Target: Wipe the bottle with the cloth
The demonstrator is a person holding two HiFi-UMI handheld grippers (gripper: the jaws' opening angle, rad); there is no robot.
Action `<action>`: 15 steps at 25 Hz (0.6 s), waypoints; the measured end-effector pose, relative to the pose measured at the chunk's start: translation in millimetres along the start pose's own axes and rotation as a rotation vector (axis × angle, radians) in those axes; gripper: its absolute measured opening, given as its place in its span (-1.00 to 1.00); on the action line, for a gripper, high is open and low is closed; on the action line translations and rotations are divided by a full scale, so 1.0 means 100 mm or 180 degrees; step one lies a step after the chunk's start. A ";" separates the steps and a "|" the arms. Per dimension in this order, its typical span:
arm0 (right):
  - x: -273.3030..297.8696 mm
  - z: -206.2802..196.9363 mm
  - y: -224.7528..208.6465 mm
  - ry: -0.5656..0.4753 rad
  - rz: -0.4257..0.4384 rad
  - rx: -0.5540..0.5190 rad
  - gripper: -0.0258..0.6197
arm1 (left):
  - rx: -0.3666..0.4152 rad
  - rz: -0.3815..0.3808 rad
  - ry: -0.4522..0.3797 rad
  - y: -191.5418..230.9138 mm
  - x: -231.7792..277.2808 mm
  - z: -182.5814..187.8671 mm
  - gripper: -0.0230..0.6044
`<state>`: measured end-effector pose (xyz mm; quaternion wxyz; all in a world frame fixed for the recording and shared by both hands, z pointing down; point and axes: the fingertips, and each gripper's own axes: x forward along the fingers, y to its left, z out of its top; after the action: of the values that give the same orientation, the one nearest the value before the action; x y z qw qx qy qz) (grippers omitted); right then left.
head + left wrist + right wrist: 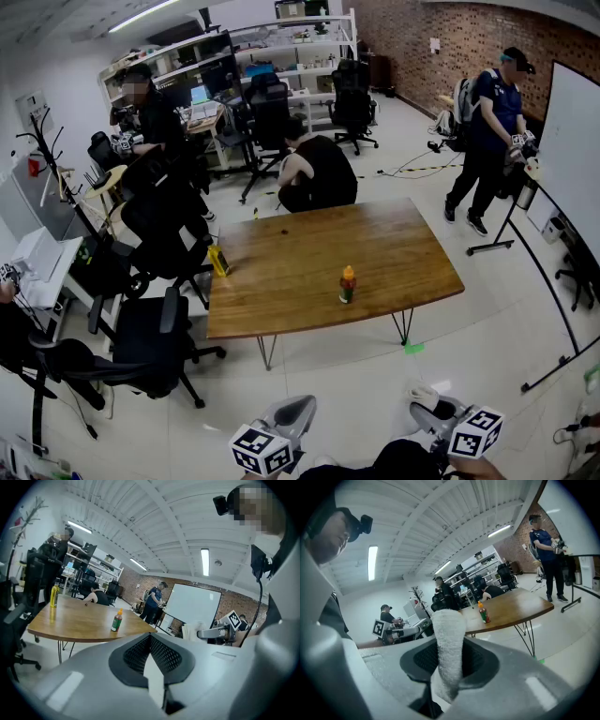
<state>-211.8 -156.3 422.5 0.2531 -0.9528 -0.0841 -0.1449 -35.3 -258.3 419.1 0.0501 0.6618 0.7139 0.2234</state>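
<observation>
On table (281,300) — bottle (348,284) upright; R hand-held gripper (448,665) clamps cloth (450,630).

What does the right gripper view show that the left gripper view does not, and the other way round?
Only the right gripper view: the right gripper up close, jaws clamped on a white cloth.
Only the left gripper view: the left gripper up close, jaws shut on nothing, and a yellow bottle at the table's far edge.
Both: the wooden table with the small orange-capped bottle standing upright on it, untouched.
</observation>
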 end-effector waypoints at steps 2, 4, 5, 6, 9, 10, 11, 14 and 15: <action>-0.13 -0.09 -0.03 0.0052 -0.0119 0.0067 -0.68 | -0.0054 -0.0029 0.0024 -0.03 0.01 -0.10 -0.88; -0.20 -0.13 -0.10 0.0055 -0.0211 0.0108 -0.68 | -0.0081 -0.0076 0.0043 -0.04 0.07 -0.15 -0.88; -0.18 -0.12 -0.16 0.0037 -0.0230 0.0099 -0.68 | -0.0073 -0.0094 0.0042 -0.02 0.12 -0.14 -0.88; -0.12 -0.08 -0.21 0.0016 -0.0227 0.0066 -0.68 | -0.0053 -0.0098 0.0035 0.02 0.18 -0.10 -0.88; 0.06 0.12 -0.40 0.0005 -0.0171 -0.0039 -0.68 | -0.0026 -0.0029 0.0008 0.16 0.36 0.01 -0.88; 0.10 0.17 -0.47 0.0018 -0.0155 -0.0041 -0.68 | -0.0036 0.0006 0.0016 0.19 0.43 0.02 -0.88; 0.13 0.21 -0.56 0.0032 -0.0138 -0.0027 -0.68 | -0.0044 0.0044 0.0032 0.21 0.50 0.03 -0.88; 0.29 0.35 -0.91 0.0051 -0.0047 0.0034 -0.68 | 0.0005 0.0168 0.0056 0.29 0.78 0.08 -0.88; 0.37 0.42 -1.04 0.0048 0.0006 0.0048 -0.68 | 0.0046 0.0209 0.0040 0.32 0.89 0.13 -0.88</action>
<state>-191.8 -42.5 447.3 0.2610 -0.9499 -0.0824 -0.1512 -11.5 -168.0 440.4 0.0334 0.6838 0.6937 0.2239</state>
